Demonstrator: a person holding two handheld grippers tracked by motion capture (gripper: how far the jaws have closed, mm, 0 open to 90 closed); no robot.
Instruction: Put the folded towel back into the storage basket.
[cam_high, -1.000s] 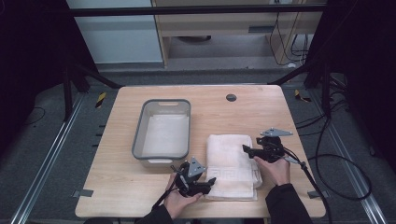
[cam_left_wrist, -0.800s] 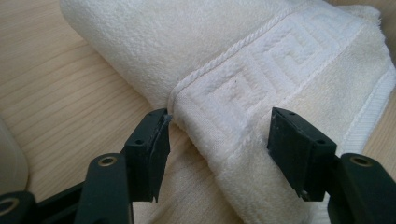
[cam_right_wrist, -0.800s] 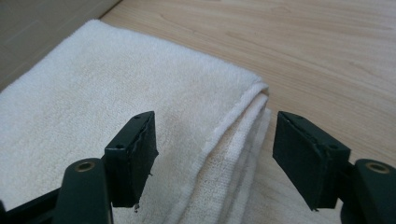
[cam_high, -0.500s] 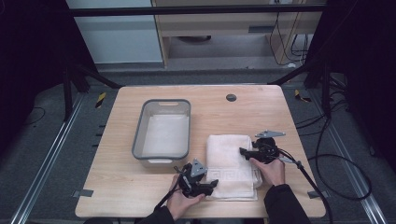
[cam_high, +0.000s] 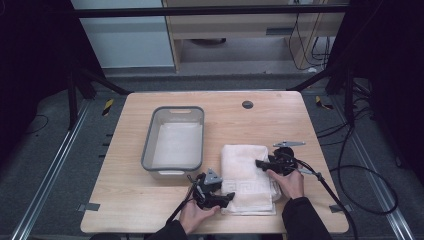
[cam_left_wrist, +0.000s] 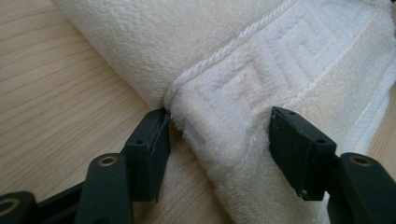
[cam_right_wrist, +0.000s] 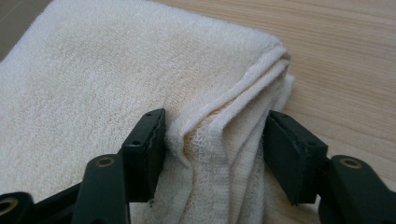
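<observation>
Our rig up close: all-black handheld grippers

We see dark sleeves (cam_high: 305, 220), a grey three-cornered plate (cam_high: 213, 175) on top, brass-coloured screws (cam_left_wrist: 107, 161) in the black jaws, and a black cable (cam_high: 345, 205) trailing off.

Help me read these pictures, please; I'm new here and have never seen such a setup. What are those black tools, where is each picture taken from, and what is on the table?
A person sits at a light wooden table, with a black two-jaw hand-held gripper in each hand. The high view looks down from above; the other two views come from cameras riding on the grippers. On the table lie a folded cream terry towel and a grey rectangular plastic tub. The left hand-held gripper straddles a patterned towel corner, one jaw touching it. The right hand-held gripper has just been closing around the layered towel edge, one jaw against the fold. Neither clamps the towel yet.
</observation>
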